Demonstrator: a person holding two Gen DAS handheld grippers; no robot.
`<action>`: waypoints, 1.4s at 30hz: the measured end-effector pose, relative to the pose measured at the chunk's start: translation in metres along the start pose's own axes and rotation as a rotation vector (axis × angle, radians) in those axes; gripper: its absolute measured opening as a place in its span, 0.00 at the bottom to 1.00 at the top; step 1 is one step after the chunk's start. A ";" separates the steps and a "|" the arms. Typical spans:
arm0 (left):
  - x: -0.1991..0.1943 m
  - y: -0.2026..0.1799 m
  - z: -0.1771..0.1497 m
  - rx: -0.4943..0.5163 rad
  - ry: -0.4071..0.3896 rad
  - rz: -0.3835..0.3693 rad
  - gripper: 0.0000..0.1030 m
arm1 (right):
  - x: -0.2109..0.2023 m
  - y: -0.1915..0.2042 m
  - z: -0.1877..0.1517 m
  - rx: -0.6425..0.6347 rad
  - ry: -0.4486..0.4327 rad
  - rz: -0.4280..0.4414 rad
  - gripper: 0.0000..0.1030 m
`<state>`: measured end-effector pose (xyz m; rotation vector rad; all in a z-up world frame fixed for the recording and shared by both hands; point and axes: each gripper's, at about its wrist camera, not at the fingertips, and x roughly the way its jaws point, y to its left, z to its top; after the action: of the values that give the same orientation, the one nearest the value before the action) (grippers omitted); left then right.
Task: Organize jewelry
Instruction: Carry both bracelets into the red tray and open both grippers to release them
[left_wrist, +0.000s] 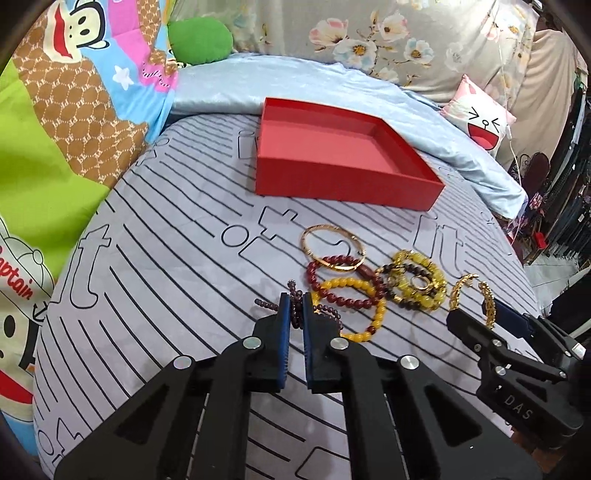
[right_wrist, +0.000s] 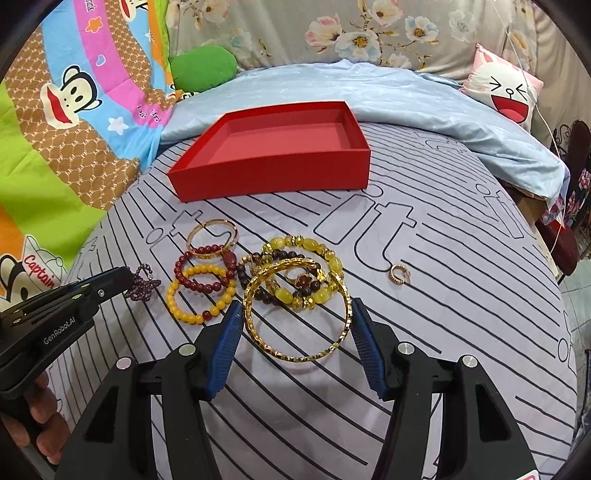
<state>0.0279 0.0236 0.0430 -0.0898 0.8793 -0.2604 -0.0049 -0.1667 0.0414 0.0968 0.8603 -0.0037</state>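
An empty red box (left_wrist: 334, 157) (right_wrist: 280, 155) sits on the striped bed sheet. In front of it lies a pile of jewelry: a thin gold bangle (left_wrist: 332, 248), a dark red bead bracelet (left_wrist: 343, 284), a yellow bead bracelet (left_wrist: 354, 308), a yellow-and-brown bead bracelet (left_wrist: 415, 282). My left gripper (left_wrist: 294, 308) is shut on a purple bead bracelet (left_wrist: 295, 310) (right_wrist: 142, 284). My right gripper (right_wrist: 297, 314) is closed on a wide gold cuff bangle (right_wrist: 297, 310) (left_wrist: 472, 299), its pads touching both sides. A small gold ring (right_wrist: 399, 275) lies apart at the right.
A light blue blanket (right_wrist: 388, 99) lies behind the box. A cartoon quilt (left_wrist: 66, 122) rises on the left. A green cushion (left_wrist: 199, 38) and a pink face pillow (right_wrist: 506, 88) are at the back. The bed edge (right_wrist: 554, 258) drops off on the right.
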 end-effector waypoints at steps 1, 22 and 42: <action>-0.002 -0.002 0.002 0.002 -0.003 -0.004 0.06 | -0.001 0.000 0.002 0.000 -0.002 0.004 0.55; 0.034 -0.032 0.186 0.104 -0.168 -0.115 0.06 | 0.051 -0.023 0.189 -0.041 -0.029 0.121 0.55; 0.205 -0.005 0.271 0.109 0.002 -0.079 0.06 | 0.230 -0.019 0.284 -0.106 0.182 0.112 0.55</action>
<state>0.3605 -0.0427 0.0628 -0.0230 0.8629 -0.3822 0.3593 -0.2019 0.0499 0.0462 1.0346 0.1574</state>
